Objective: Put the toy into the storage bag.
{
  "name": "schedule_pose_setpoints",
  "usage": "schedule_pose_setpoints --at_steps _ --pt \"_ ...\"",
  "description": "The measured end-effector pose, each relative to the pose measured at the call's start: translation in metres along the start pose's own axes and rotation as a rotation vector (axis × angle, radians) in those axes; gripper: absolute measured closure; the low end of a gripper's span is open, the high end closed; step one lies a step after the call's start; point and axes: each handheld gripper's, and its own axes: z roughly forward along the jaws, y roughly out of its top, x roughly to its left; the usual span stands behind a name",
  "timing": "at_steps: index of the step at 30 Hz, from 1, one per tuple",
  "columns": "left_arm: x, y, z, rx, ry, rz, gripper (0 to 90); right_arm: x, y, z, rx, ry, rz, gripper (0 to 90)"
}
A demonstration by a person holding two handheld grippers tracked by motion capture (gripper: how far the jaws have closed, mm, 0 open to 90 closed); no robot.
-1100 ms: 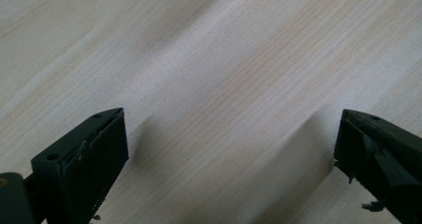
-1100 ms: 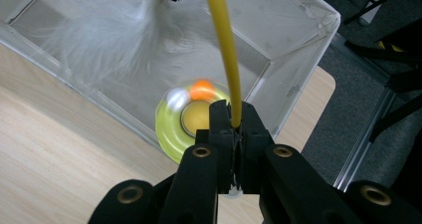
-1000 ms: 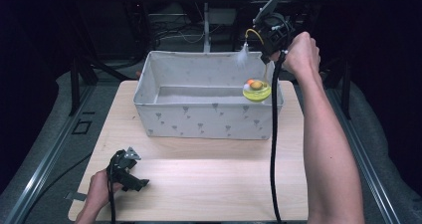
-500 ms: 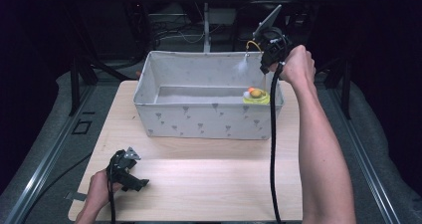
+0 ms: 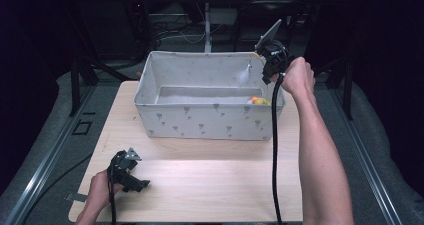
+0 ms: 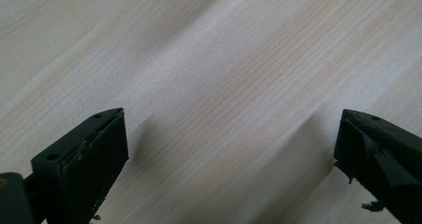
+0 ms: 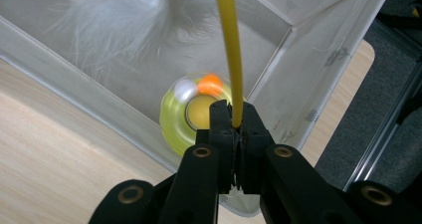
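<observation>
- A cat toy, a yellow round base with a thin yellow rod and white feathers, is seen at the near right corner of a grey fabric box.
- The right gripper is clamped tight on the rod, above the box's right end.
- The toy is judged light; the rod looks thin and bendy, the feathers soft. A hold low on the rod seems best.
- The left gripper rests on the pale wooden table, jaws spread wide, nothing between them.
- Dark surroundings and metal rails are seen around the table.
</observation>
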Motion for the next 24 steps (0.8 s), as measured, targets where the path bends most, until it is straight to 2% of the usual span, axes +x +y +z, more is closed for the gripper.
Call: schedule_pose_setpoints --at_steps 24 --pt "-0.001 0.001 0.001 0.003 -0.004 0.005 0.6 -0.003 -0.018 0.044 0.077 0.03 0.029 87.9"
